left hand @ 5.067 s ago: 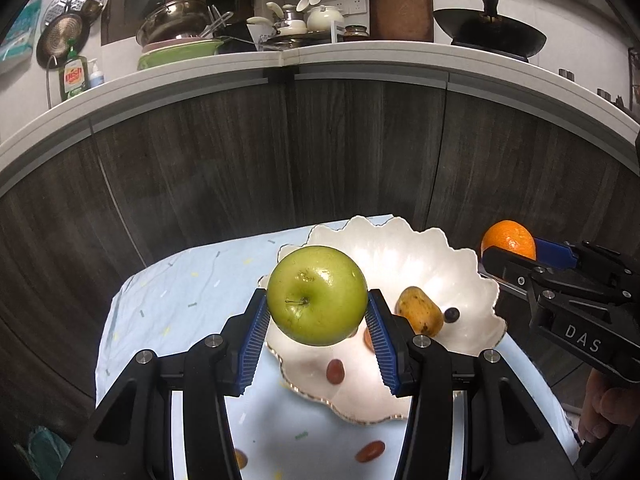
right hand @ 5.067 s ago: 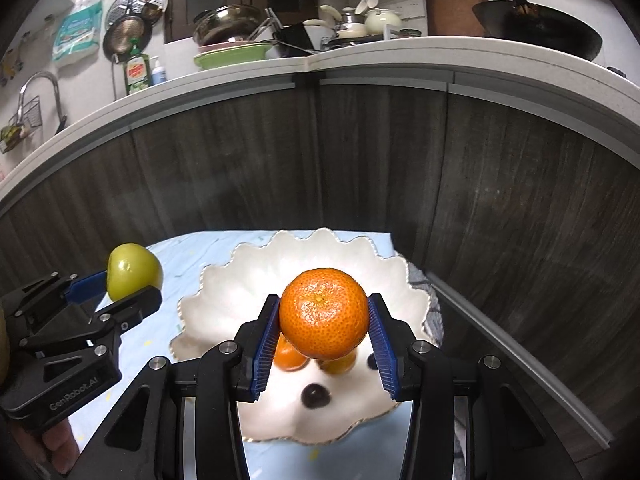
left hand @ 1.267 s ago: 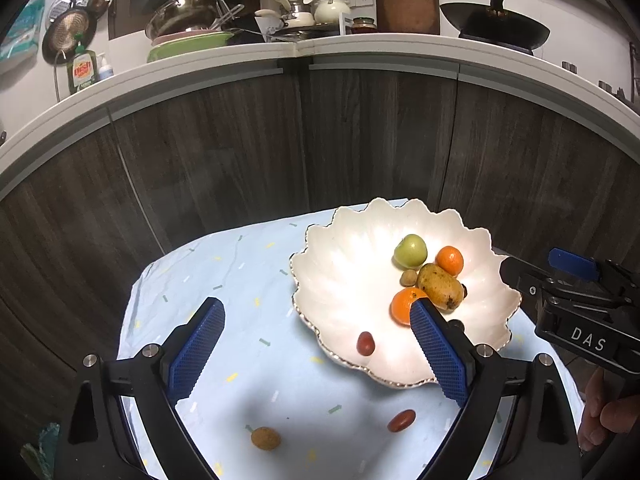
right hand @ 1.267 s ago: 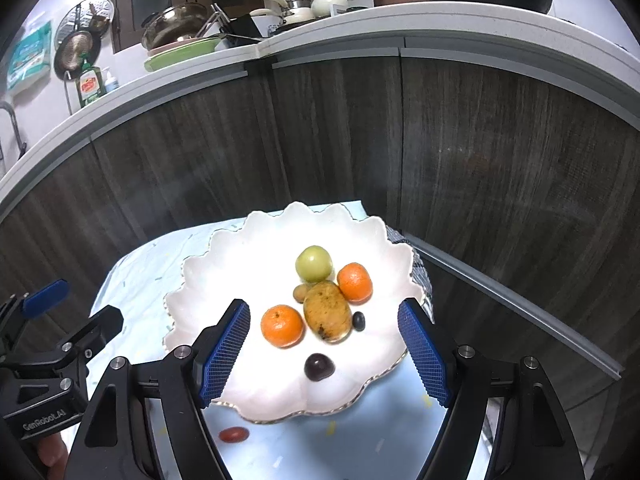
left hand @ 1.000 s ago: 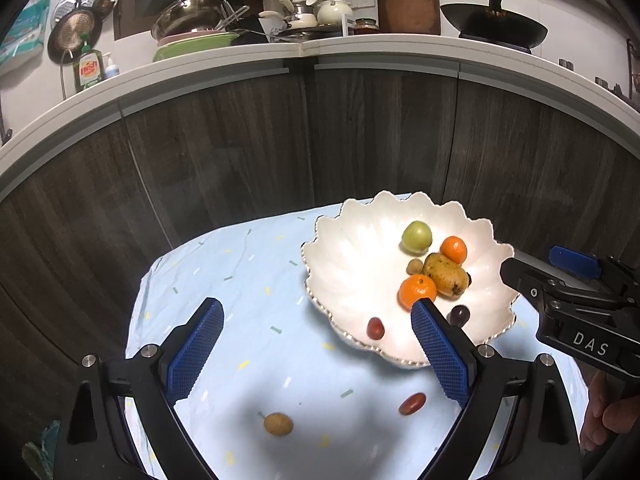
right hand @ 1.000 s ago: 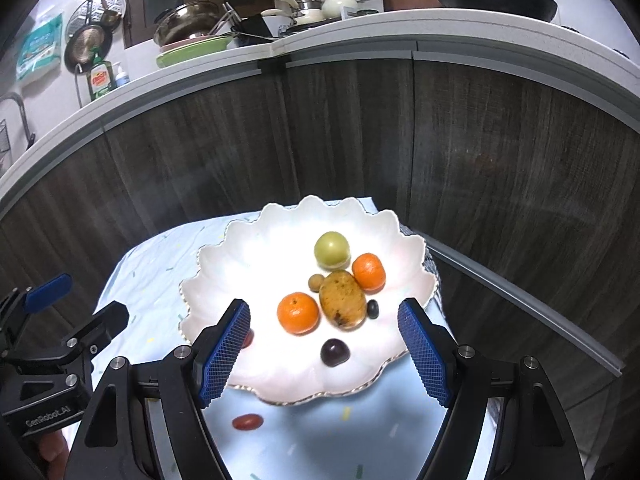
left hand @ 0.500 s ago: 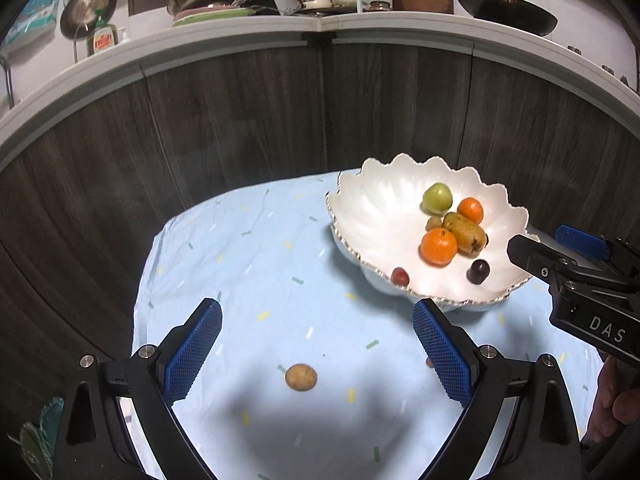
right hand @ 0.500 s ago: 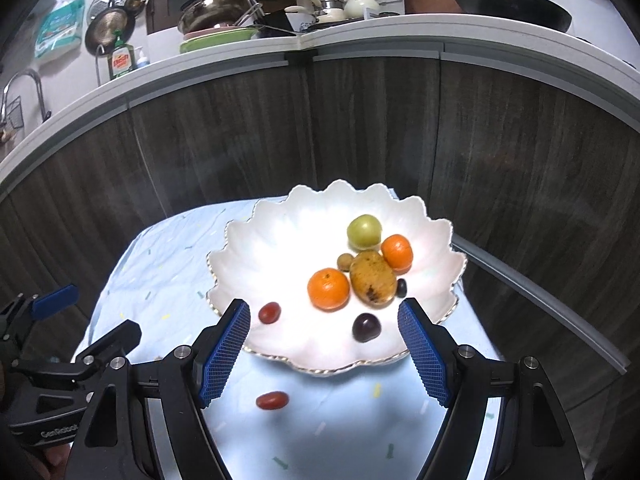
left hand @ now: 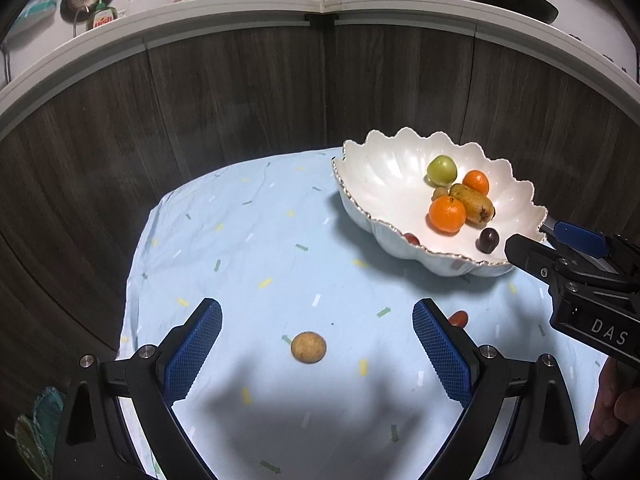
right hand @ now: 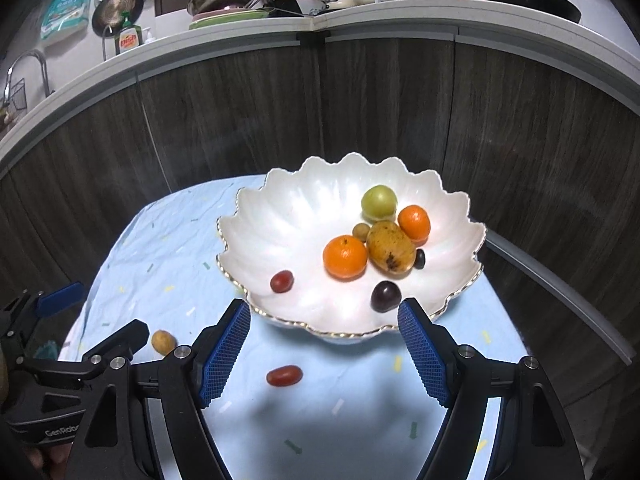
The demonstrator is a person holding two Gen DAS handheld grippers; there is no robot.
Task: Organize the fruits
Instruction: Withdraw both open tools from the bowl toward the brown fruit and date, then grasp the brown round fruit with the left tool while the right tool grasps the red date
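Kitchen corner: dark wood panels behind, white counter ledge above w/ pots, small table under pale blue cloth [left hand: 256, 240].

Left to right:
- left gripper [left hand: 316, 344]: spread wide, nothing pinched, hung over small tan fruit [left hand: 308, 347], which lies loose on cloth betw. the pads. Prob. lined up for pickup; needs a descent, then a close.
- Cloth's left edge drops off just beside left pad; bare cloth ahead toward bowl, plenty of room.
- red oblong fruit [right hand: 284, 375]: loose on cloth, near bowl's front rim, betw. the two grippers.
- right gripper [right hand: 324, 340]: spread wide, empty, aimed at bowl front; red fruit just below its line.
- scalloped white bowl [right hand: 280, 216]: far right of table, right rim near cloth edge. Holds green fruit, two oranges, brown-spotted fruit etc., clustered right; left half bare, so room for drops.

Risk (judged): round fruit may roll off cloth if nudged.
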